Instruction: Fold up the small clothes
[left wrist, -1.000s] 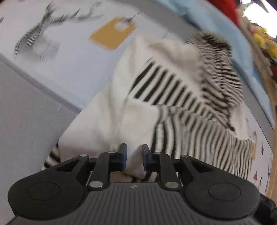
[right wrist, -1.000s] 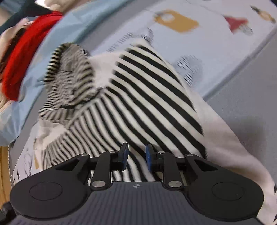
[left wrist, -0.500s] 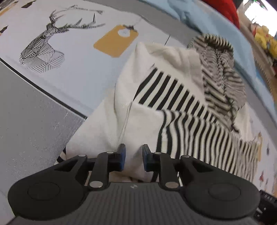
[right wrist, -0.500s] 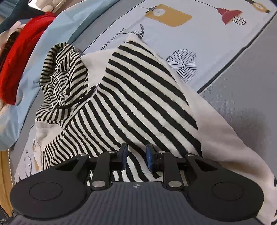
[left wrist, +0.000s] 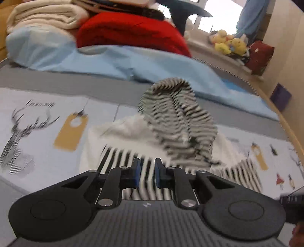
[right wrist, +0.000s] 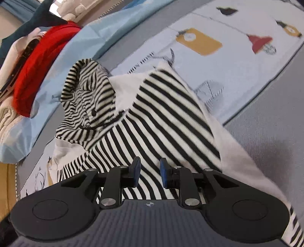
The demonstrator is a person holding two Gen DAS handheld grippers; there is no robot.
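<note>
A small black-and-white striped hooded top (right wrist: 167,117) with cream panels lies partly folded on a printed bed sheet (right wrist: 237,62). Its striped hood (left wrist: 176,117) points toward the far side; the hood also shows in the right wrist view (right wrist: 85,98). My left gripper (left wrist: 147,173) hovers low over the near striped part of the top (left wrist: 121,157), jaws narrowly apart, holding nothing that I can see. My right gripper (right wrist: 150,173) sits over the striped sleeve fold, jaws a little apart, with cloth lying beneath them.
A light blue sheet (left wrist: 95,60), a red blanket (left wrist: 131,32) and a cream blanket (left wrist: 43,15) are piled at the far side. Stuffed toys (left wrist: 229,44) sit on a ledge. Grey bedding (right wrist: 275,144) lies to the right.
The left gripper has tilted up and drawn back, so the far pile now shows. The right gripper's jaws have opened a little wider over the striped sleeve.
</note>
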